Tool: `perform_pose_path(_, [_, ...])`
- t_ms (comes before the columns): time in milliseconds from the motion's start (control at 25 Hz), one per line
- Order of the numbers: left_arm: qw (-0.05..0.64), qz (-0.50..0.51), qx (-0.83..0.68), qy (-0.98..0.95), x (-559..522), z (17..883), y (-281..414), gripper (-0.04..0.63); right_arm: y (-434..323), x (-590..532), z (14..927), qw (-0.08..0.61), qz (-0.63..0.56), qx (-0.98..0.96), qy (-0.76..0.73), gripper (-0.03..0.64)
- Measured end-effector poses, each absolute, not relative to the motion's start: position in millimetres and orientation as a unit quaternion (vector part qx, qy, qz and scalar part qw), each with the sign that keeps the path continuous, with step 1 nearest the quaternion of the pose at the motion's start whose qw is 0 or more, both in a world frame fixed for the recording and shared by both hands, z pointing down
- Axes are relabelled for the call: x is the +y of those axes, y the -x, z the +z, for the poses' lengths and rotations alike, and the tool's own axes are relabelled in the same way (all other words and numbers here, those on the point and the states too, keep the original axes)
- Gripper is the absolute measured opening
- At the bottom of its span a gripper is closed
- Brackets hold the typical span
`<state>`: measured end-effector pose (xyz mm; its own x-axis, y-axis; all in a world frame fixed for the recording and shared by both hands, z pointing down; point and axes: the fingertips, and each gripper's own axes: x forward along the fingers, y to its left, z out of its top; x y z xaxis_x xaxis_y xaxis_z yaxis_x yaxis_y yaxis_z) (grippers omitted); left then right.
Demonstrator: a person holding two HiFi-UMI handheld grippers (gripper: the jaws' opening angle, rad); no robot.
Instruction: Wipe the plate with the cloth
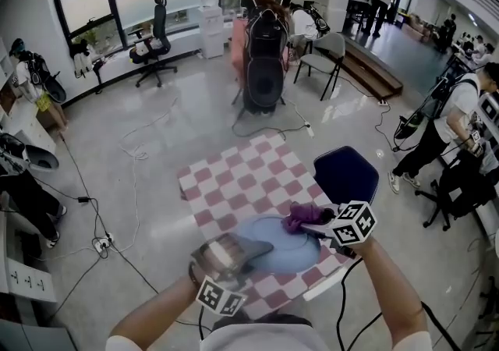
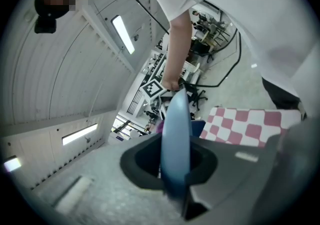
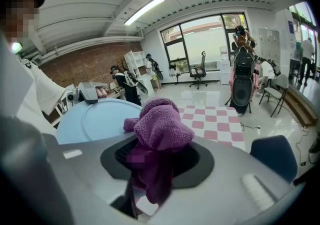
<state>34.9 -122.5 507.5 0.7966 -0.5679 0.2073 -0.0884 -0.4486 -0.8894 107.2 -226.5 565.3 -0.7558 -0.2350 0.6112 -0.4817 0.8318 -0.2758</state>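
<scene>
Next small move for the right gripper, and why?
Probably press the cloth down and sweep it across the plate toward the left gripper. The right gripper is shut on the cloth at the plate's far rim, and the left gripper clamps the near edge, steadying it.

Open checked tabletop (image 1: 234, 178) beyond the plate (image 1: 281, 252)
</scene>
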Motion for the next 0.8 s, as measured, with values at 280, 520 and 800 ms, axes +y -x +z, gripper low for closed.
perform_pose_path(280, [0.493,-0.244,0.185,0.815,-130.4,505.6,-47.8,0.038,-68.1,-212.8,539.4,0.276,0.178,-0.936,-0.129,0.152])
perform_pose_path(520, [0.511,-0.239,0.156,0.81,-127.1,509.0,-63.7,0.038,-33.3,-193.6,523.8,0.276,0.164,-0.946,-0.047,0.15])
perform_pose_path(800, [0.516,-0.233,0.142,0.812,-128.5,509.0,-74.8,0.038,-13.6,-201.6,512.1,0.258,0.18,-0.949,-0.011,0.15])
